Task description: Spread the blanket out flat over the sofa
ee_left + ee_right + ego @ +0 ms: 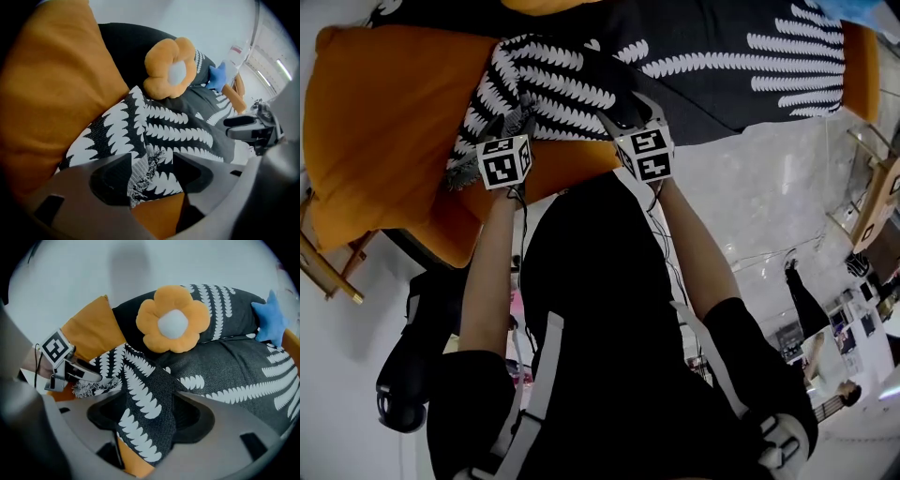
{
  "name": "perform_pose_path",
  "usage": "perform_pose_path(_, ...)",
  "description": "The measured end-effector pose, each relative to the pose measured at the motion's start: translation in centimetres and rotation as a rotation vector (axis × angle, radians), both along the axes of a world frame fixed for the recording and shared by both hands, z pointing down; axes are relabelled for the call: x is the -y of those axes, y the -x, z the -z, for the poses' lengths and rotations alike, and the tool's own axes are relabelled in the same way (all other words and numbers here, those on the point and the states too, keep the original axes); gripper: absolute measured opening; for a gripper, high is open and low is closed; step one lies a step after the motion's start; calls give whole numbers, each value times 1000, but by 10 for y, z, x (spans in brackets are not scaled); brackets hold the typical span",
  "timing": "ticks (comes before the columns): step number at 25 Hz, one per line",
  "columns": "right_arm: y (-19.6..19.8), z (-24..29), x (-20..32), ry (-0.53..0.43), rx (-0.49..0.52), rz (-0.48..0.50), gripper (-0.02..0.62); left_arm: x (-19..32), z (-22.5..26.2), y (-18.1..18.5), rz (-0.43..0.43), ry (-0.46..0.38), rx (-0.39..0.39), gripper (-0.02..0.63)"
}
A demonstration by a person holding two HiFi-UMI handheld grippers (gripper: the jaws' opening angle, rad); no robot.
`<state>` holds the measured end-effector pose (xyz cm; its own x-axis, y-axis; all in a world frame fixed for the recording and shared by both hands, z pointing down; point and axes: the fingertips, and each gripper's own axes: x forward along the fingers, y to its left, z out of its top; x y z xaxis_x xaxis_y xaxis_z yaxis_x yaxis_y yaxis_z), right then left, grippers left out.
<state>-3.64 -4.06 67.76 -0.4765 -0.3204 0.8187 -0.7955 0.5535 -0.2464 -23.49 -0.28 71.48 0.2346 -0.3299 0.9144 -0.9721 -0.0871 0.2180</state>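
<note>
A black blanket [722, 66] with white fern prints lies over the orange sofa [384, 131], flat on the right and bunched into folds at the left front. My left gripper [514, 124] is shut on the fringed edge of the blanket [178, 126], with the fabric packed between its jaws [152, 171]. My right gripper [628, 111] is shut on a fold of the same blanket [234, 376], which fills the gap between its jaws [147, 416]. The two grippers are close together at the sofa's front edge. Bare orange seat shows below both grips.
An orange flower cushion [172, 318] and a blue star cushion [269, 319] rest against the sofa back on the blanket. A wooden frame [328, 272] stands at the sofa's left end, and another wooden stand [877, 202] is on the pale floor [769, 206] at right.
</note>
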Motion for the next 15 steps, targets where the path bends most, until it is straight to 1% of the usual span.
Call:
perform_pose_path(3,-8,-3,0,8,-4,-5,314,7,-18,4,14,22,46,276)
perform_pose_path(6,-13,-11,-1,15,-13,-13,314,9,-34,11,38,40,70,275)
perform_pose_path(10,-25,-18,1,28,-21,-31,314,11,-45,11,36,59,85,275)
perform_pose_path(15,-27,-25,-2,41,-29,-27,314,10,-59,20,41,90,94,275)
